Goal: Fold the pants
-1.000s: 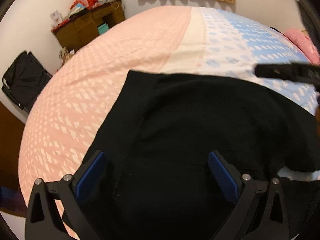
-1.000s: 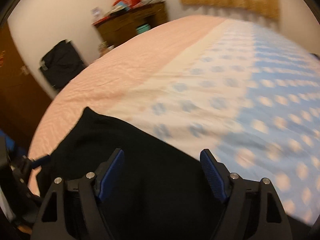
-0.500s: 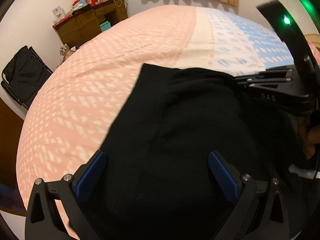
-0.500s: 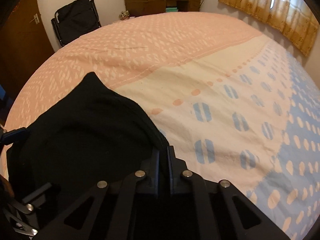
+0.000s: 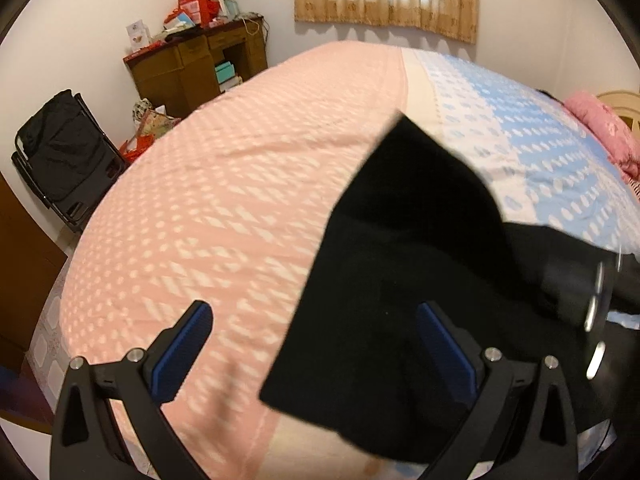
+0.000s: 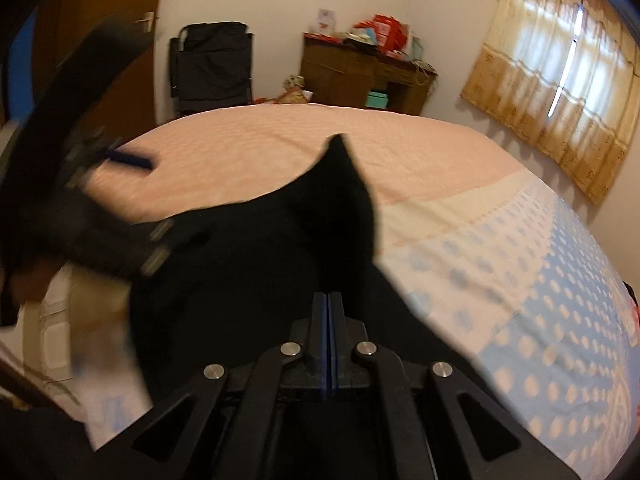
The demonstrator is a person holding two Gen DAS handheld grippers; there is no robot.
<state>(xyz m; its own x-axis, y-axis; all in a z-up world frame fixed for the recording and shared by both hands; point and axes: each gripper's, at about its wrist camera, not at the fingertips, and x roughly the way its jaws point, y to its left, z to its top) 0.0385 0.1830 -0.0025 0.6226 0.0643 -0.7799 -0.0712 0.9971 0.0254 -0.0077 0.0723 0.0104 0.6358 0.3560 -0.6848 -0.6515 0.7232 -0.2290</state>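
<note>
Right gripper (image 6: 329, 300) is clamped on the black pants (image 6: 256, 264), a pointed corner rising ahead of its tips. Left gripper (image 5: 316, 344) gapes wide, empty, pants' edge beneath its right finger on the bedspread (image 5: 224, 200).

Soft daylight through beige patterned curtains (image 6: 560, 92); dim, warm indoors. Heavy fisheye bending, dark vignette at corners. Motion blur left of curtains.

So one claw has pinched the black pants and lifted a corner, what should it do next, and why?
Probably carry that corner across and lay it down. The right gripper is shut on the black pants, a flap stands raised over the bedspread, and the left gripper is open.
</note>
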